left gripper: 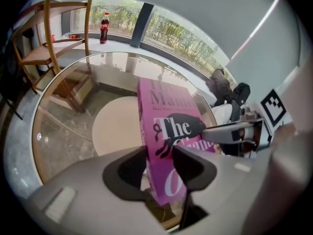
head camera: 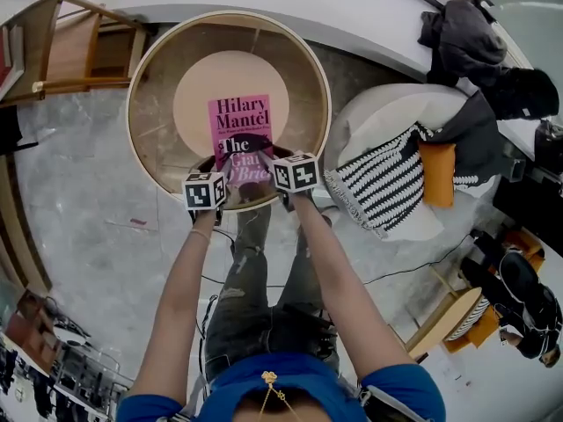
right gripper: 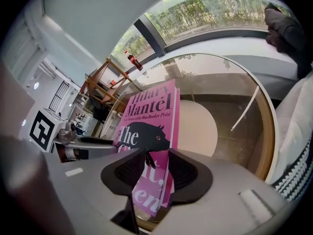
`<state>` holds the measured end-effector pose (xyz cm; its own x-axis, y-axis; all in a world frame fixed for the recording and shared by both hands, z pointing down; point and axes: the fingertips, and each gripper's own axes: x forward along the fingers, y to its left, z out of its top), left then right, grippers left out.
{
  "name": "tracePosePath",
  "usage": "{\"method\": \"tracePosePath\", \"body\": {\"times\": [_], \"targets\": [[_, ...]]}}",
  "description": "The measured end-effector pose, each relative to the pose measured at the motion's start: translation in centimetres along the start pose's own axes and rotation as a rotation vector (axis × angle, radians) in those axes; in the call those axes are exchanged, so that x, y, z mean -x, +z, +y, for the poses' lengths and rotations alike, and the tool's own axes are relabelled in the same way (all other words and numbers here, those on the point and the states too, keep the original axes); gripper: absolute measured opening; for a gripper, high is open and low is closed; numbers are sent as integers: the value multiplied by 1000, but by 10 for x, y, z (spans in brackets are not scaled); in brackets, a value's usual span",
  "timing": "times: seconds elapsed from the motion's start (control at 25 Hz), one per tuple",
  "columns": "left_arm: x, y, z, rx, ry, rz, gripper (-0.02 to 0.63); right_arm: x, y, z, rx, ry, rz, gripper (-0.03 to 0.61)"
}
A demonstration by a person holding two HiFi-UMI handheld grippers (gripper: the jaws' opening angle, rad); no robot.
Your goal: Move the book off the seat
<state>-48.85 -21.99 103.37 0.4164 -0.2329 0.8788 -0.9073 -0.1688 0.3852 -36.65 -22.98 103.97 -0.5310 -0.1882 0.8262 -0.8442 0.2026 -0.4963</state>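
A pink paperback book (head camera: 239,126) lies on the round glass table (head camera: 141,77), its near end over the table's rim. My left gripper (head camera: 225,163) is at the near left corner. In the left gripper view the book (left gripper: 168,116) runs between the jaws of this gripper (left gripper: 160,168), which stand wide and loose around its spine edge. My right gripper (head camera: 269,158) is at the near right corner. In the right gripper view the book (right gripper: 151,116) fills the gap of that gripper (right gripper: 157,168), with both pads against it.
A white round seat with a striped cushion (head camera: 387,183) stands right of the table. A wooden shelf (head camera: 70,51) is at the far left, and a cola bottle (left gripper: 104,27) stands on the sill. Dark jackets (head camera: 466,42) lie at the far right. Cables cross the floor.
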Motion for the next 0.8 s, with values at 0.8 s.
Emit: {"method": "tracePosePath", "body": {"times": [0.8], "targets": [[69,20,-25,-88,52,-118,133,70,20,23,116,-84,-31,107]]}}
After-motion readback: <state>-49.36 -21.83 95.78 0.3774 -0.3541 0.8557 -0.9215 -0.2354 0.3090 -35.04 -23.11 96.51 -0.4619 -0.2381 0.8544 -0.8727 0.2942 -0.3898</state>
